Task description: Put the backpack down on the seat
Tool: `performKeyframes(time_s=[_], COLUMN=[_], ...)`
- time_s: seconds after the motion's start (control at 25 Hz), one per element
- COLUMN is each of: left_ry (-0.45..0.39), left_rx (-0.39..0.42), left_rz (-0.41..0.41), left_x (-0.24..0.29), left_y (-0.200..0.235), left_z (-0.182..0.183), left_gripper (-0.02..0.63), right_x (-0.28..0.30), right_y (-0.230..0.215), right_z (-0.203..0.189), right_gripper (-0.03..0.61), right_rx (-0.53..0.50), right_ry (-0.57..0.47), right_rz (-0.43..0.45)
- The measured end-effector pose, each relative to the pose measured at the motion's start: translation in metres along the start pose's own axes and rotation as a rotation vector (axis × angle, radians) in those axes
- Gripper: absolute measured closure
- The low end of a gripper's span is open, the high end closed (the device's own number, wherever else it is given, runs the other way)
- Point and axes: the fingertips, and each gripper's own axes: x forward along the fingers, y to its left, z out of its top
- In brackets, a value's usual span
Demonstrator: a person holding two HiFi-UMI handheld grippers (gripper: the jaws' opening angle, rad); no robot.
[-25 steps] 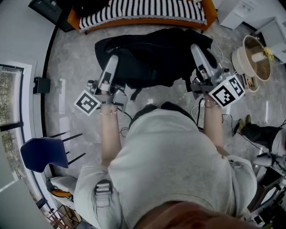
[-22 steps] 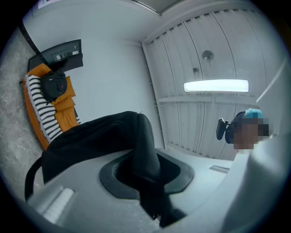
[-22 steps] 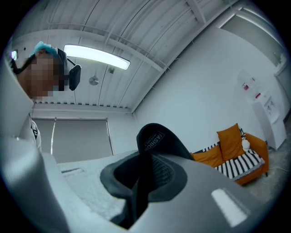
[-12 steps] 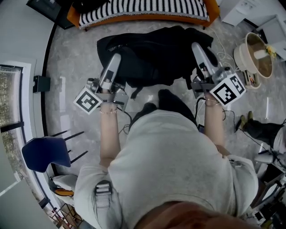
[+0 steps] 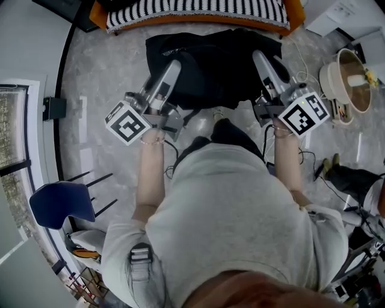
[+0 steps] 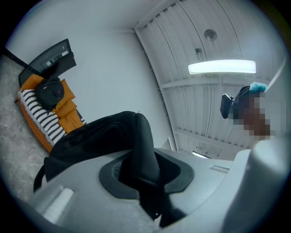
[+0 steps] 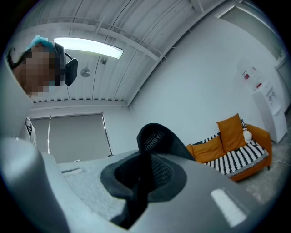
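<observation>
I judged the job about half done. From the head view the black backpack (image 5: 219, 66) hung just ahead of my body, slung between the two tongs over the grey floor (image 5: 102, 78). Nothing of it rested on a seat yet. Its far edge came close to the front of the orange sofa (image 5: 198, 7), whose striped cushion I took for the seat meant. What was left, as I read it, was to carry the bag forward over that cushion, lower it until the sofa bore its weight, and then let both straps go.

The left tongs (image 5: 173, 65) stood narrow, not fully together, and gripped a padded strap (image 6: 142, 145). The black band ran up out of the pads and arched over toward the bag's body. Beyond it, in the left gripper view, another dark bag (image 6: 50, 91) lay at the end of the sofa, so I would want to set mine down clear of it.

The right tongs (image 5: 260, 57) were nearly together and closing on the labelled strap (image 7: 153, 141). Its thin band sat between the pads and looped up over them, with white print on the outer face. The sofa showed well beyond that loop.
</observation>
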Motion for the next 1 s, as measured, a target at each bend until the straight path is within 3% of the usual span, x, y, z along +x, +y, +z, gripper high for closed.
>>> performKeyframes(time_s=[0.2,0.48,0.68,1.0], left_ry=[0.054,0.022,0.017,-0.012], left_rx=[0.063,0.075,0.068,0.059], left_rz=[0.048,0.033,0.054,0.076], left_x=[0.078,0.101,0.194,0.271], left_y=[0.058,0.056,0.113,0.153], left_z=[0.027,0.042,0.075,0.081], left_gripper=[0.531,0.531,0.531,0.532], right_x=[0.079,0.098,0.169,0.198], right_y=[-0.068,-0.072,-0.157,-0.237], right_z=[0.013,0.025,0.062,0.092], right_gripper=[0.557,0.561,0.566,0.568], right_rx=[0.023,0.020,0.035,0.081], right_ry=[0.013,0.018,0.022,0.023], right_rz=[0.028,0.046,0.043,0.069])
